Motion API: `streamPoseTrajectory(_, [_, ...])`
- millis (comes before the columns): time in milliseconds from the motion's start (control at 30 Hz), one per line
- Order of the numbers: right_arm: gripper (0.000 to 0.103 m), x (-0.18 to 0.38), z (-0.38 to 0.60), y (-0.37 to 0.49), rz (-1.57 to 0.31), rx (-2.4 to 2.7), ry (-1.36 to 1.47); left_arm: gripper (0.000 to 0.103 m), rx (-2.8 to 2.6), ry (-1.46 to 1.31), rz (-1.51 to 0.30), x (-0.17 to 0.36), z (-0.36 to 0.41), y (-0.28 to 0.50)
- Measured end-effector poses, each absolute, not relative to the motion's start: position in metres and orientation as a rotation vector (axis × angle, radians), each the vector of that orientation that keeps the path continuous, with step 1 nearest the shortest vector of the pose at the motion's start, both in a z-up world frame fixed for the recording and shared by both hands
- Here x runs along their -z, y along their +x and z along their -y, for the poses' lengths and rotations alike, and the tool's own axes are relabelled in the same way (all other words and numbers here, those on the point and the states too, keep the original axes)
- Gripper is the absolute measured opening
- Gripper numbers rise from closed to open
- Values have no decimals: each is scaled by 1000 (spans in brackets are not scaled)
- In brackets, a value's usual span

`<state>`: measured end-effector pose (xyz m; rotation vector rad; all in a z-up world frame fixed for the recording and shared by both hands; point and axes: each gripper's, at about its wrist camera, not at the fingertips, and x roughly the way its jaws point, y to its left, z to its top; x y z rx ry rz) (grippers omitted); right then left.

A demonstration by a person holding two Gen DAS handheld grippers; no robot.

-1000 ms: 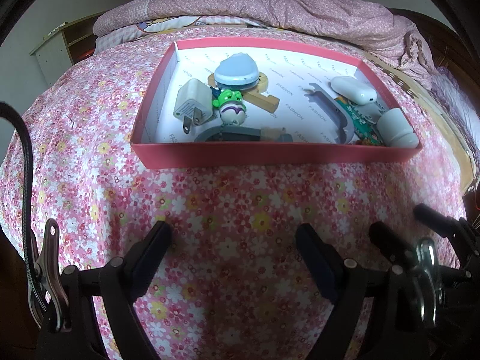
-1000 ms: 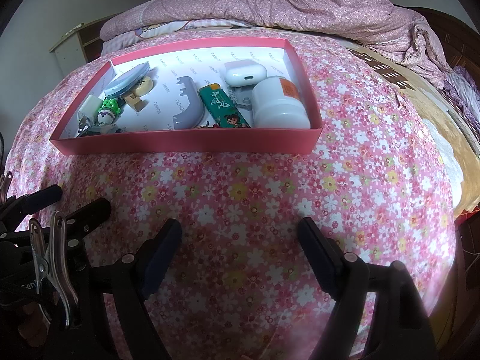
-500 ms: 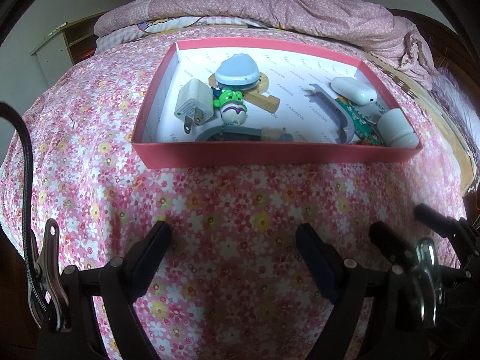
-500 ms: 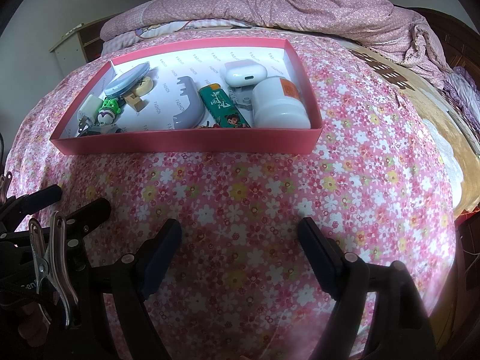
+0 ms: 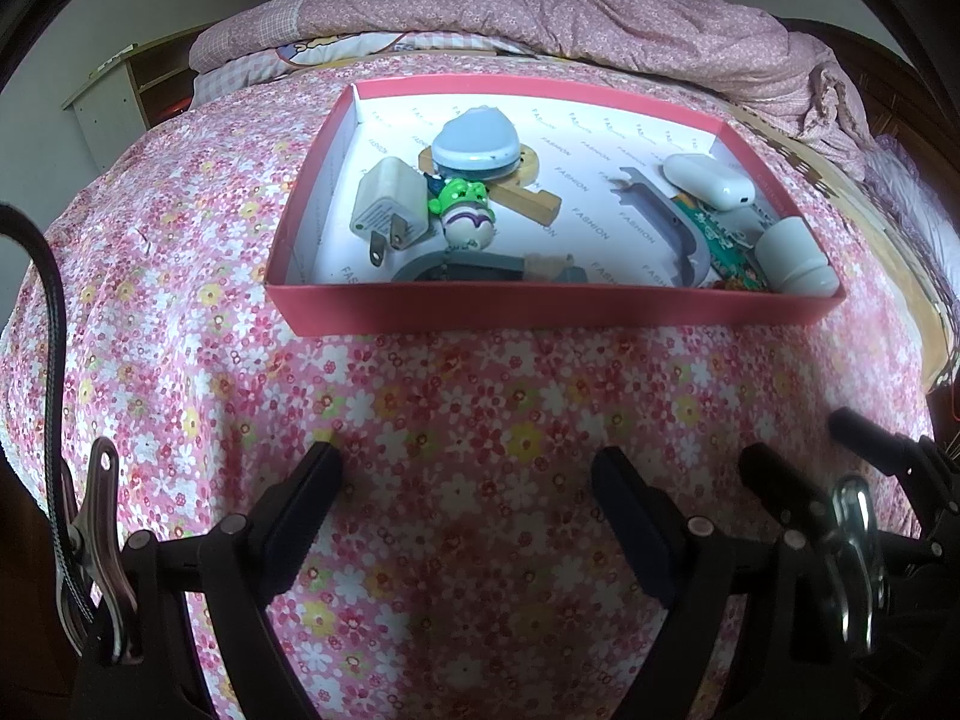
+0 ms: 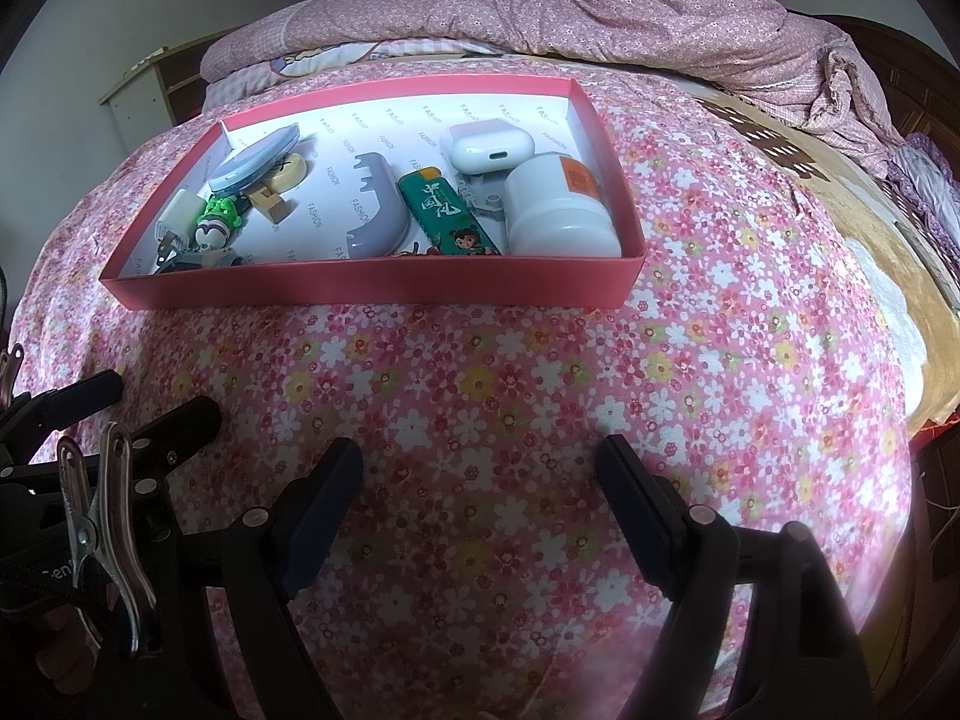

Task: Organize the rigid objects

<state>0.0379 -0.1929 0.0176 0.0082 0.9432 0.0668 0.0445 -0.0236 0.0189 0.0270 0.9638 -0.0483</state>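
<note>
A bed (image 5: 480,408) covered by a flowered sheet is seen, with a quilt (image 6: 600,12) bunched at its far end. A red tray (image 6: 372,291) is set on the sheet, well apart from both grippers. Held in the tray are a white jar (image 6: 558,216), a grey clip (image 6: 372,210), an earbud case (image 6: 486,147), a lighter (image 6: 447,213), a charger (image 5: 390,204) and a green toy (image 5: 465,213). The left gripper (image 5: 468,480) and right gripper (image 6: 480,474) are held over bare sheet, fingers spread wide, nothing gripped.
</note>
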Motion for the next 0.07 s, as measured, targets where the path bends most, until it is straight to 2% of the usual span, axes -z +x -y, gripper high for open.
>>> streamPoseTrajectory(67, [83,-18,193,38,-943,-67,9,89,48,27,-964,-19,24,44])
